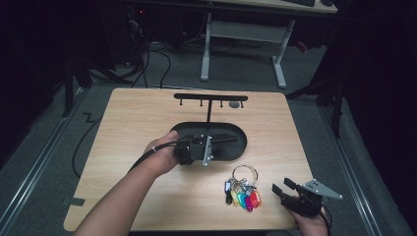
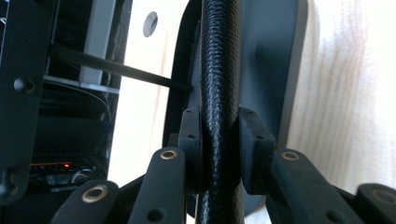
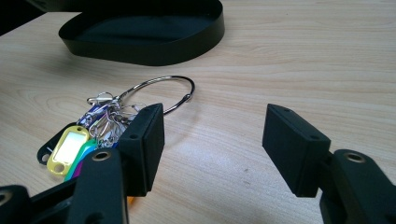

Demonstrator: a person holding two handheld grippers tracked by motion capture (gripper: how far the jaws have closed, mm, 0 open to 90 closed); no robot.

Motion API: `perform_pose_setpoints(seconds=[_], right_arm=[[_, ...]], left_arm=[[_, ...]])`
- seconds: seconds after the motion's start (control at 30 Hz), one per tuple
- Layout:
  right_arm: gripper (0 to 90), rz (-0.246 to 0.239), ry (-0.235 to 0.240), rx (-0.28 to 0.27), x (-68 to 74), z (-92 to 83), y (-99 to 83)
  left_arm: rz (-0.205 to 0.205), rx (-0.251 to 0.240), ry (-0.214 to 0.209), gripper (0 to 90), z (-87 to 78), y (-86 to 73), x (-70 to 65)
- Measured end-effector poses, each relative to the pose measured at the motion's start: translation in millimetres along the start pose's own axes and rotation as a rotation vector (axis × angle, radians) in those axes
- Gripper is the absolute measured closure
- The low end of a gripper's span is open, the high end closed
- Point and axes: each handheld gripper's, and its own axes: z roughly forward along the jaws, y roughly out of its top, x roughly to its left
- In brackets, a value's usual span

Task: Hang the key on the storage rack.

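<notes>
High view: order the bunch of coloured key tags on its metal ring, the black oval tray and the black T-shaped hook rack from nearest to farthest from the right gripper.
From the right gripper, at the table's near right corner:
1. Bunch of coloured key tags on its metal ring, just to its left on the wood.
2. Black oval tray, mid-table, farther back and left.
3. Black T-shaped hook rack, rising behind the tray near the far edge.

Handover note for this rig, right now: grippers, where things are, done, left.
Left gripper: shut on the rim of the black tray, the oval base of the hook stand at mid table.
Right gripper: open, holding nothing, at the near right edge, just right of the key ring.
Key ring with coloured tags: flat on the table, in front of the tray, touched by neither gripper.
Done: stand gripped, seemingly steadied.
Left: probably pick up the key ring and hang it on a hook. No hook carries anything I can make out.
</notes>
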Motion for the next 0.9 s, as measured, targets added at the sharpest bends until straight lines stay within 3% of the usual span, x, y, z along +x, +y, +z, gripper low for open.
perform_pose_setpoints(seconds=[0.33,0.73,0.9], right_arm=[[39.5,0.009,-0.007,-0.009,-1.3,-2.5,-0.6],[39.5,0.011,-0.006,-0.004,-2.0,-1.2,-1.3],[39.6,0.008,-0.002,-0.003,-2.7,-1.0,-1.4]], left_arm=[[0.006,-0.012,0.004,74.2,22.1,1.3,2.2],[-0.011,0.017,-0.004,74.2,59.6,-5.6,9.1],[-0.01,0.008,-0.013,74.1,64.7,-6.8,10.3]])
